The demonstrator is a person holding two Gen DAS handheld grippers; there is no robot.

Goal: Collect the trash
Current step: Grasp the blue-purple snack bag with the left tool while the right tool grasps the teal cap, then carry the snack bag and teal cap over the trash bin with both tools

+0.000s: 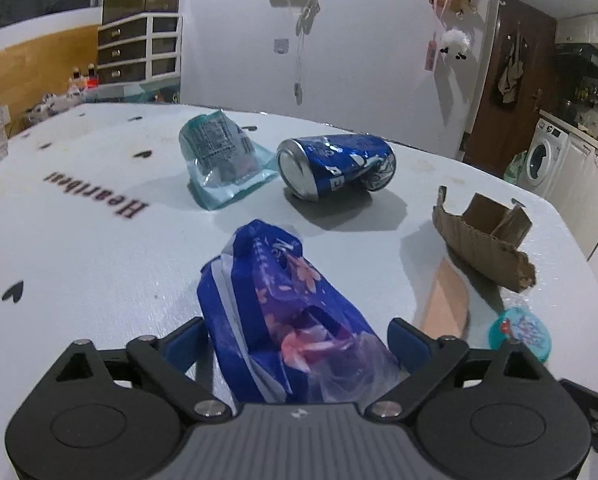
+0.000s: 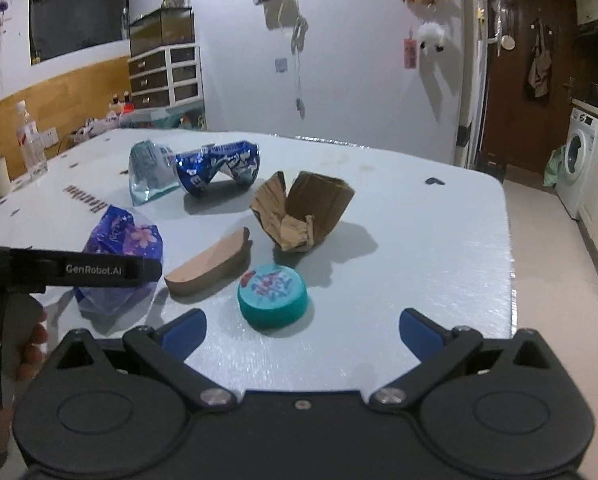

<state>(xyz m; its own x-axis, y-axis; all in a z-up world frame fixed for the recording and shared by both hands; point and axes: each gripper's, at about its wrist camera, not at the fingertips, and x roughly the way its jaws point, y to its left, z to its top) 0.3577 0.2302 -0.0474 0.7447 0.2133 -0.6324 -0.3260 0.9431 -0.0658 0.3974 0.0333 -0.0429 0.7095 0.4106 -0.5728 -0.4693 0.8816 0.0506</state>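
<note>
Lying between left tool (image 1: 295,340) pads | blue floral wrapper (image 1: 283,296) | untouched

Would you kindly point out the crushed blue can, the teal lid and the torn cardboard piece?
crushed blue can (image 1: 339,166), left wrist view, dented side wall.
teal lid (image 2: 273,282), right wrist view, printed top face.
torn cardboard piece (image 2: 319,204), right wrist view, outer brown wall.

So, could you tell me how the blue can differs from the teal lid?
The can is crushed and lies on its side at the far end; the lid is whole, lies flat, close to the right gripper. The can is blue metal, the lid teal. Both rest untouched on the table.
</note>
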